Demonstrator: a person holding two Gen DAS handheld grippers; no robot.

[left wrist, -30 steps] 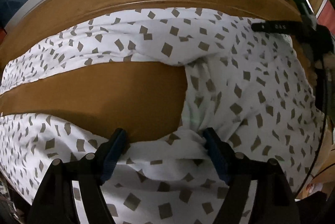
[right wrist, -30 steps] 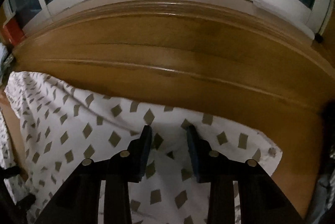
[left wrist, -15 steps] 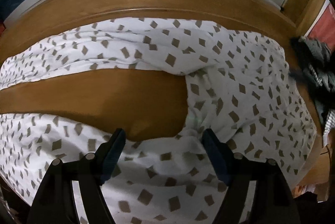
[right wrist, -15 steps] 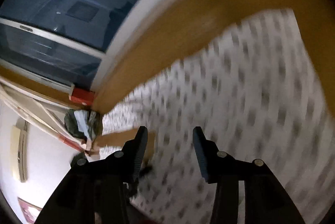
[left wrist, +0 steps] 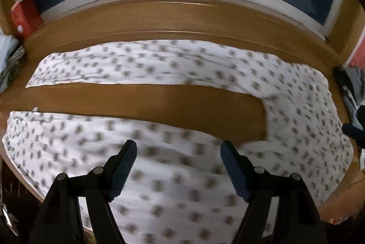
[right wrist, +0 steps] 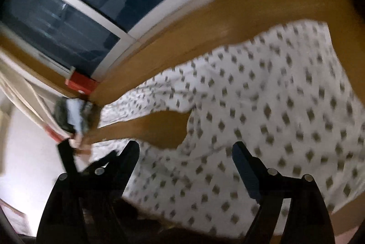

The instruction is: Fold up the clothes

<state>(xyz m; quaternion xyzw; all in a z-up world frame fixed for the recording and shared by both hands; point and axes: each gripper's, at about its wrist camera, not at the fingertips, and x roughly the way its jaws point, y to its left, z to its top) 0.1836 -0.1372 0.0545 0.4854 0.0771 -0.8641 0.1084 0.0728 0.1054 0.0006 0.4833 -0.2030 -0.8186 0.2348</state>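
Item: white patterned trousers (left wrist: 296,107), spread flat on wooden worktop (left wrist: 182,22), legs apart w/ bare wood btwn, prob. laid out ready for folding. Left hand-held gripper (left wrist: 178,152): wide, empty, above near leg. Right hand-held gripper (right wrist: 186,157): wide, empty, above waist end.

One garment observed: white trousers (left wrist: 303,107) printed all over with small grey-brown diamond marks. They lie flat on a brown wooden table (left wrist: 159,104), waist end toward the right of the left wrist view, both legs running leftward. The far leg (left wrist: 136,66) and the near leg (left wrist: 95,143) are spread apart, with a long bare wedge of table between them, closing at the crotch. The fabric shows shallow creases (detail softened by motion blur). The right wrist view shows the same trousers (right wrist: 273,111) at a slant, legs parted, unfolded.
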